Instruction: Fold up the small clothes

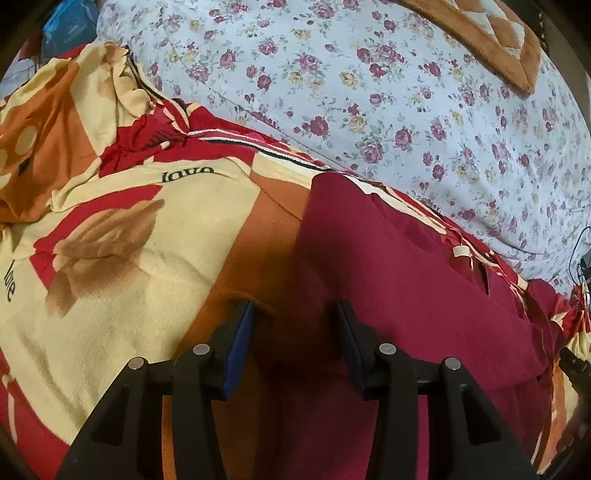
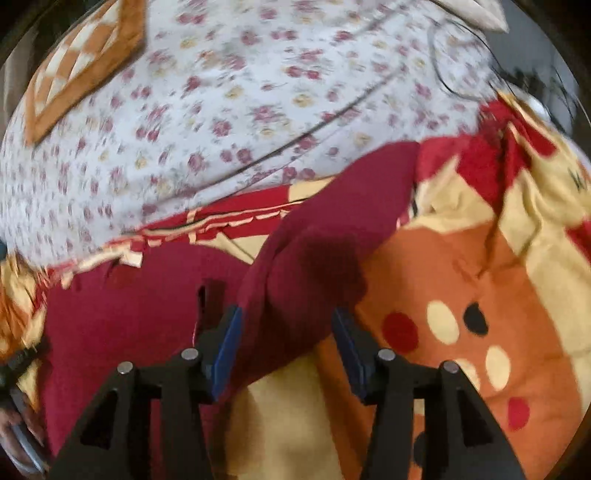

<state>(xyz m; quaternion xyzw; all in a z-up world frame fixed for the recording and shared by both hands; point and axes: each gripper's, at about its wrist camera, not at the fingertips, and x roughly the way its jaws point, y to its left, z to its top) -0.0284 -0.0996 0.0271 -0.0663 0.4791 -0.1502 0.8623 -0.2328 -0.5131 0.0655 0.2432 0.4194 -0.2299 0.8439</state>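
Note:
A dark red garment (image 1: 406, 295) lies spread on a patterned red, cream and orange blanket (image 1: 122, 258). My left gripper (image 1: 295, 314) is open, low over the garment's left edge, its jaws straddling the border between garment and blanket. In the right wrist view the same garment (image 2: 147, 325) lies lower left, with one part (image 2: 332, 236) stretching up to the right over the blanket (image 2: 461, 295). My right gripper (image 2: 286, 321) is open, its jaws either side of that part. The view is blurred.
A white flowered sheet (image 1: 369, 92) covers the bed beyond the blanket, also in the right wrist view (image 2: 221, 110). An orange quilted mat (image 1: 491, 33) lies at the far corner. A black cable (image 1: 580, 254) sits at the right edge.

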